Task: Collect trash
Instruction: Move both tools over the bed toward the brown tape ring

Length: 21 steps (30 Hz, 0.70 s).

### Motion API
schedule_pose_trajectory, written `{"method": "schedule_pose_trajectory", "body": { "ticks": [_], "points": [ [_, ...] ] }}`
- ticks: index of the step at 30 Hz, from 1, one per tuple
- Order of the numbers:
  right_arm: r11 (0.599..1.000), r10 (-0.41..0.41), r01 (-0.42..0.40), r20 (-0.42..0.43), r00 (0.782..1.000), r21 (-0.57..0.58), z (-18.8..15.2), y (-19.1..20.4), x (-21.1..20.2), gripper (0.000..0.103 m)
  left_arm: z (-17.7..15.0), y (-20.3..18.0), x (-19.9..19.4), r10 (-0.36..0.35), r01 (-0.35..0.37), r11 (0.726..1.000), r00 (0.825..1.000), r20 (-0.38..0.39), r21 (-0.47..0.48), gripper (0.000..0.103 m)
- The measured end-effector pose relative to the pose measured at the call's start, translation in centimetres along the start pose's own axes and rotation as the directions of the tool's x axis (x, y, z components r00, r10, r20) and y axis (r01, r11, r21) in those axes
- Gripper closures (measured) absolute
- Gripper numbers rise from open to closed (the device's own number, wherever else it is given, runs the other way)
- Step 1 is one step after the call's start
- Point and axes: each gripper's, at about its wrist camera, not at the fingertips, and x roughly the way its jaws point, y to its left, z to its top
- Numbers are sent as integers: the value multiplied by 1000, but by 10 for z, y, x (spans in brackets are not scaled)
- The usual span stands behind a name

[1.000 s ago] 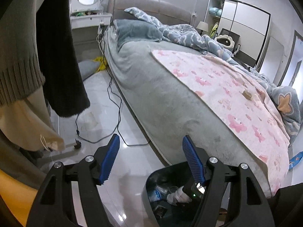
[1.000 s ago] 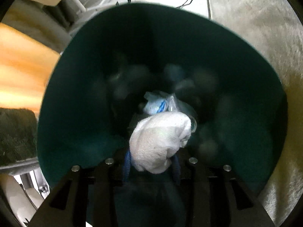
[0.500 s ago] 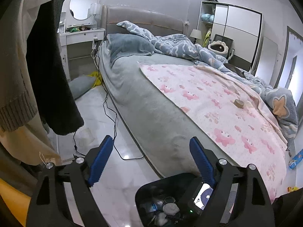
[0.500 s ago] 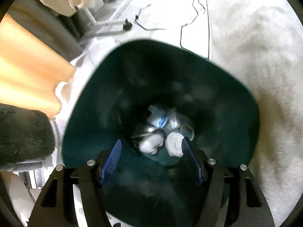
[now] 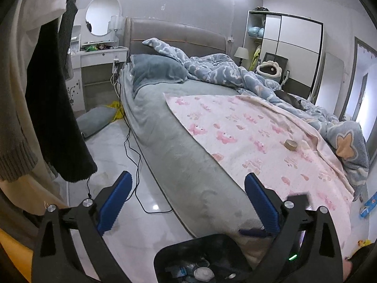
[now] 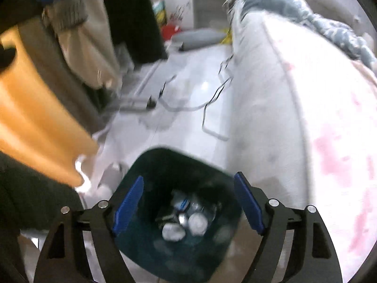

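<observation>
A dark bin (image 6: 150, 165) stands on the pale floor beside the bed, and its rim (image 5: 179, 243) shows at the bottom of the left wrist view. Inside lie white crumpled wads (image 6: 195, 222) and a blue-and-white wrapper (image 6: 181, 202). My right gripper (image 6: 188, 195) hangs above the bin, jaws opening, nothing between them. My left gripper (image 5: 187, 191) faces the bed, jaws opening wide and empty. A small brown tape roll (image 5: 290, 144) lies on the pink patterned blanket (image 5: 247, 127).
The grey bed (image 5: 179, 146) fills the middle and right. Black cables (image 5: 132, 155) trail over the floor by it. Hanging clothes (image 5: 54, 108) crowd the left. A grey cushion (image 5: 94, 120), a white dresser (image 5: 99, 56) and a wardrobe (image 5: 292, 47) stand farther back.
The right gripper let go of the white wad into the bin, opened and rose well above it. The left gripper widened and lifted, bringing more of the bed into view.
</observation>
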Motion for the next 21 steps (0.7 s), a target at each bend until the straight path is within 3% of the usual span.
{"method": "schedule_pose_trajectory", "body": {
  "ticks": [9,21],
  "points": [
    [989,-141,132,139,980,69,14,-58,-47,17,12,-24,15,-35,35,999,999,9,0,4],
    [968,-242,222,186,952,119,17,-128,-71,14,28,-64,51,-81,82,996,997,-13,26,4]
  ]
}}
